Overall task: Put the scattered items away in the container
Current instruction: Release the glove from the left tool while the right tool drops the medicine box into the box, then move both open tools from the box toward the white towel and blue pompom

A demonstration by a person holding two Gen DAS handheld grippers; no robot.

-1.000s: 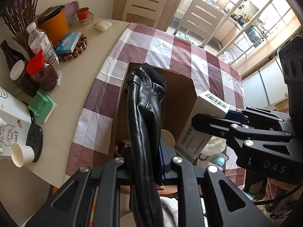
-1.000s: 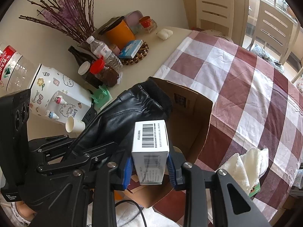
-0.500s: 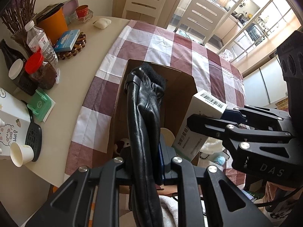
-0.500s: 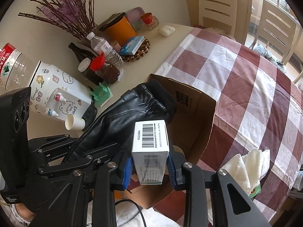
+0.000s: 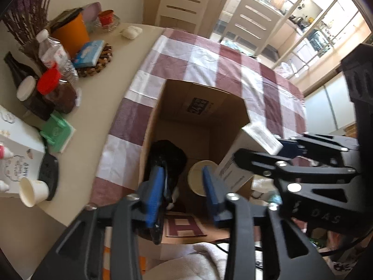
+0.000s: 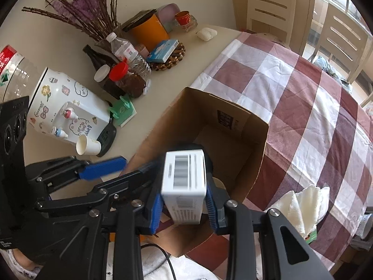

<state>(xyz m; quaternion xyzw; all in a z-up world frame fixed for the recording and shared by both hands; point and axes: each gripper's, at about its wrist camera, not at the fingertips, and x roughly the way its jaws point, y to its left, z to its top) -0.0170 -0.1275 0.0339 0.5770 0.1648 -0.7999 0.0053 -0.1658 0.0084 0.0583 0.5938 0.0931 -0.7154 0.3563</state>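
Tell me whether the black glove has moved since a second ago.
Yes. The black glove has dropped from above the cardboard box rim down inside it, as the left hand-held gripper jaws have just been opening.

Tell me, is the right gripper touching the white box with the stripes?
Touching. The right wrist view shows the white box sitting between the right gripper's two blue pads, both pressing its sides.

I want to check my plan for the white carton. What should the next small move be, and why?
Probably open the right hand-held gripper to drop the white carton. It is clamped between the blue pads right above the open cardboard box. The left hand-held gripper has just been opening, its pads holding nothing, and the black glove already lies inside the box.
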